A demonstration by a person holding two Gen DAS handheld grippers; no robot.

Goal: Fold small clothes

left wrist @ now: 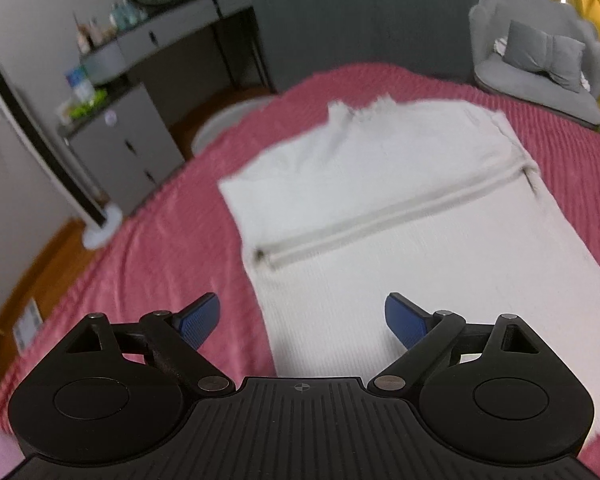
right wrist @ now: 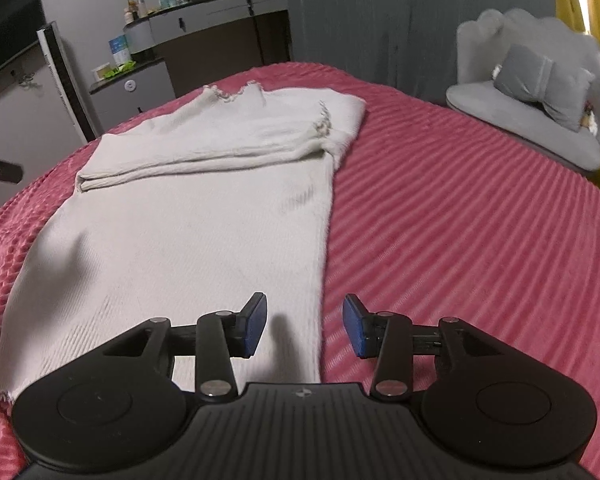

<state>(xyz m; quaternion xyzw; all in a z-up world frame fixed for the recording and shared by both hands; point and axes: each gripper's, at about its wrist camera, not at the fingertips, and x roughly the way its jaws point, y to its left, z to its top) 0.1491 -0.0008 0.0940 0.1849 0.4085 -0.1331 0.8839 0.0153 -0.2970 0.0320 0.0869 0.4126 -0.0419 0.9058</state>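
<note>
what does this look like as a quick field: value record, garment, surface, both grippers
garment: white knit top, lying flat, far part folded over into a band across it
surface: pink ribbed bedspread
left gripper: open, empty, over the garment's near left edge
right gripper: open, empty, over the garment's near right edge
contact: neither gripper grips cloth
background: grey chair, dresser with round mirror

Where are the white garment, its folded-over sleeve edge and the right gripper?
white garment (right wrist: 188, 240), right wrist view, on its flat body panel.
folded-over sleeve edge (right wrist: 204, 164), right wrist view, on the layered fold line.
right gripper (right wrist: 305, 330), right wrist view, midway between its open fingertips.
</note>
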